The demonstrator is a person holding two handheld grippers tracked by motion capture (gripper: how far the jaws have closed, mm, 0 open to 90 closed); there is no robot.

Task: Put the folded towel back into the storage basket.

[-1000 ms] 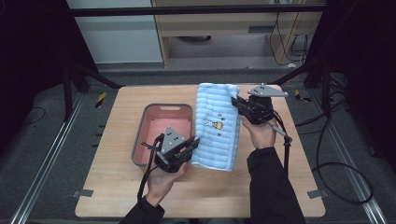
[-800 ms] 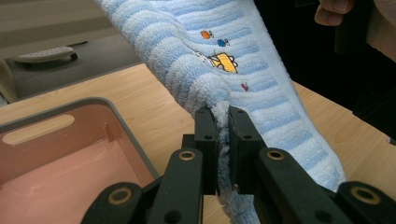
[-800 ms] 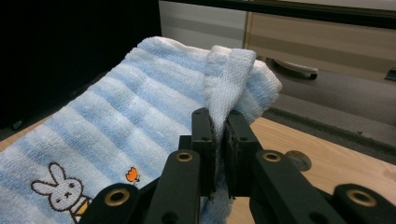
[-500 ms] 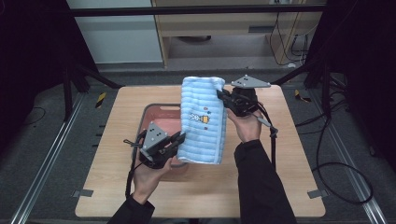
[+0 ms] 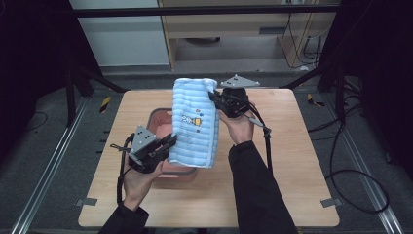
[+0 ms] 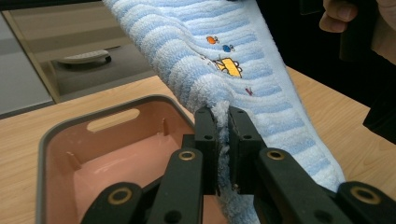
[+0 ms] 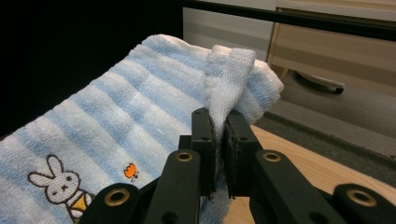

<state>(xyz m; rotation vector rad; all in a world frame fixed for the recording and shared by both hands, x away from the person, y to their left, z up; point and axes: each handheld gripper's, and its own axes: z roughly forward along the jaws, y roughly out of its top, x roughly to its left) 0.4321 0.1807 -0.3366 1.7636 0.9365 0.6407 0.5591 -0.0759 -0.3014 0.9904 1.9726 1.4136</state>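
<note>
A blue and white striped towel (image 5: pixel 195 122) with a small rabbit print hangs lifted above the pink tub (image 5: pixel 158 116). My left gripper (image 5: pixel 168 142) is shut on its lower left edge, and the towel (image 6: pixel 243 70) rises from those jaws over the tub (image 6: pixel 84 154). My right gripper (image 5: pixel 214 97) is shut on the upper right corner, where the towel (image 7: pixel 140 121) bunches between its jaws. The towel hides much of the tub in the high view.
The wooden table (image 5: pixel 302 161) has bare room to the right and left of the tub. A cabinet (image 5: pixel 234 29) and dark frame bars (image 5: pixel 204 10) stand behind the table. Cables (image 5: pixel 341 175) trail off the right side.
Both grippers carried the towel leftward, from the right of the tub to over it. The right gripper rose and moved back; the left gripper shifted left and toward the front.
</note>
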